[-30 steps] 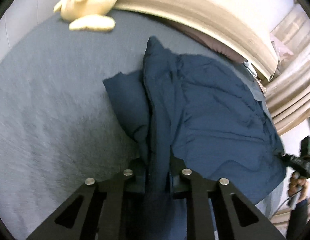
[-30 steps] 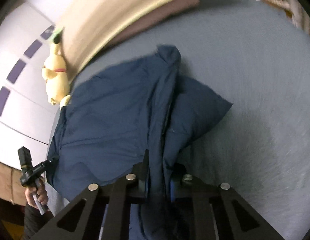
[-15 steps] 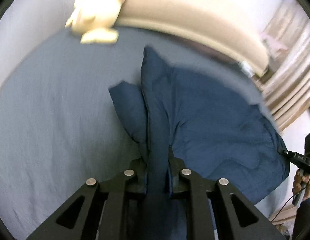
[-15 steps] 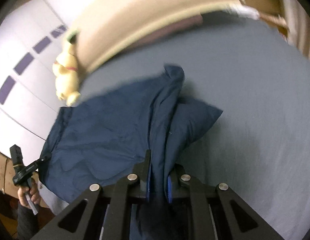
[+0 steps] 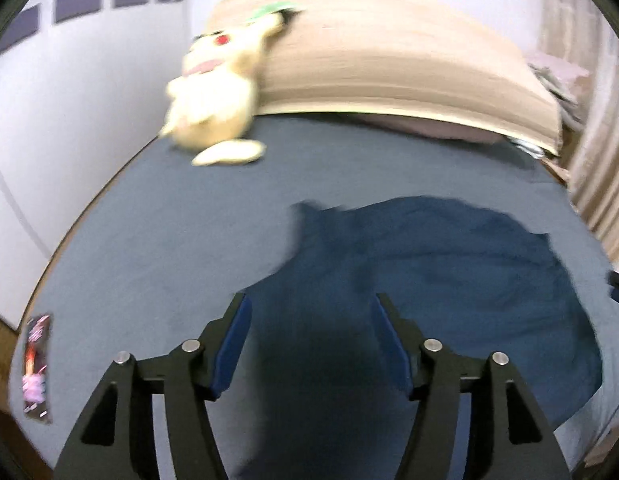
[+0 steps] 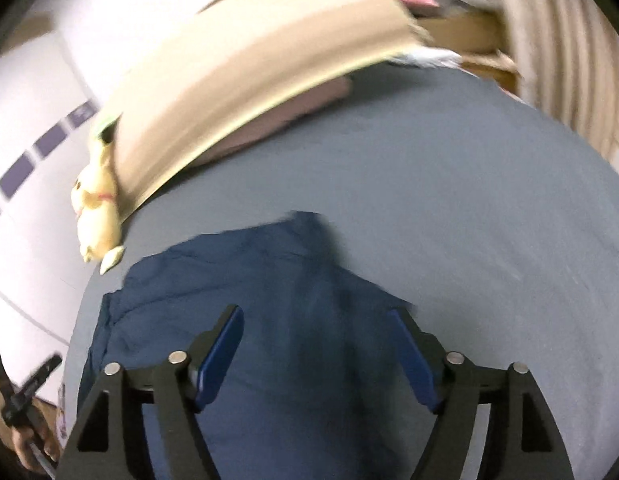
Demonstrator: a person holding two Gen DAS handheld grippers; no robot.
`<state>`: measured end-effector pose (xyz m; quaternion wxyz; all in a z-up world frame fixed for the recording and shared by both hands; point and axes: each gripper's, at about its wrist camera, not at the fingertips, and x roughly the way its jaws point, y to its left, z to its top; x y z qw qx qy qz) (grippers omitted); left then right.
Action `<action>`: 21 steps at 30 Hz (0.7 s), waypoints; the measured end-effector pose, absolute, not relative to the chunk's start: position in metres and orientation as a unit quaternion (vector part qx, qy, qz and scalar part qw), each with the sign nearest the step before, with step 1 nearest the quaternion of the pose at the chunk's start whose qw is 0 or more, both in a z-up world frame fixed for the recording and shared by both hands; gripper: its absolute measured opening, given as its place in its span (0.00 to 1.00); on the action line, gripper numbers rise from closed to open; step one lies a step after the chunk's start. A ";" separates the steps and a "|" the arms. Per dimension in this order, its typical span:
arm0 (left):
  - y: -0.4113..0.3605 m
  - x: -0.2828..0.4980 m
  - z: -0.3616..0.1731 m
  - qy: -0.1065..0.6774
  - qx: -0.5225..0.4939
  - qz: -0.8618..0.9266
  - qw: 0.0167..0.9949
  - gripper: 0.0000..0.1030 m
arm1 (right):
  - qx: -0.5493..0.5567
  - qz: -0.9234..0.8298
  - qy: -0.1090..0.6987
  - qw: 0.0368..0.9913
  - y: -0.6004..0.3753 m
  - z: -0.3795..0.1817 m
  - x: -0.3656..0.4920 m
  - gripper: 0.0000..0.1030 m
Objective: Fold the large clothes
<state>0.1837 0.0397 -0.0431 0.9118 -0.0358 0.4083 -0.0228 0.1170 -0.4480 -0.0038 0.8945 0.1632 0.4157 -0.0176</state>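
A large dark blue garment [image 5: 449, 280] lies crumpled on the grey-blue bed sheet [image 5: 169, 240]. It also shows in the right wrist view [image 6: 269, 300]. My left gripper [image 5: 311, 312] is open and empty, its blue-padded fingers spread above the near edge of the garment. My right gripper [image 6: 315, 324] is open and empty too, held over the garment's near part. The views are motion-blurred.
A yellow plush toy [image 5: 217, 92] sits at the head of the bed against a beige headboard cushion [image 5: 389, 68], also in the right wrist view [image 6: 97, 220]. A white wall runs on the left. Curtains [image 6: 569, 60] hang at the right. A small packet [image 5: 35, 368] lies at the bed's left edge.
Both grippers have opened and let go of the garment fold they were pinching. The garment has dropped onto the bed, and both cameras have tilted up toward the headboard.
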 end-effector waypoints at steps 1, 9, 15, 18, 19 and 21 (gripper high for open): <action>0.022 0.195 -0.044 0.408 -0.025 -0.025 0.912 0.62 | 0.150 -0.011 0.421 0.894 -0.435 -0.006 0.125 0.78; -0.053 0.263 -0.087 0.456 0.009 -0.018 0.890 0.62 | 0.065 -0.024 0.448 0.891 -0.358 -0.052 0.212 0.78; -0.047 0.283 -0.120 0.485 -0.016 -0.010 0.874 0.72 | 0.067 -0.035 0.492 0.867 -0.363 -0.091 0.243 0.81; -0.045 0.287 -0.125 0.486 -0.008 -0.006 0.874 0.74 | 0.055 -0.039 0.503 0.862 -0.361 -0.098 0.250 0.83; -0.047 0.288 -0.126 0.485 -0.005 -0.004 0.875 0.74 | 0.054 -0.040 0.505 0.860 -0.362 -0.099 0.251 0.83; -0.049 0.288 -0.126 0.486 0.000 -0.002 0.874 0.74 | 0.051 -0.042 0.509 0.858 -0.360 -0.102 0.254 0.84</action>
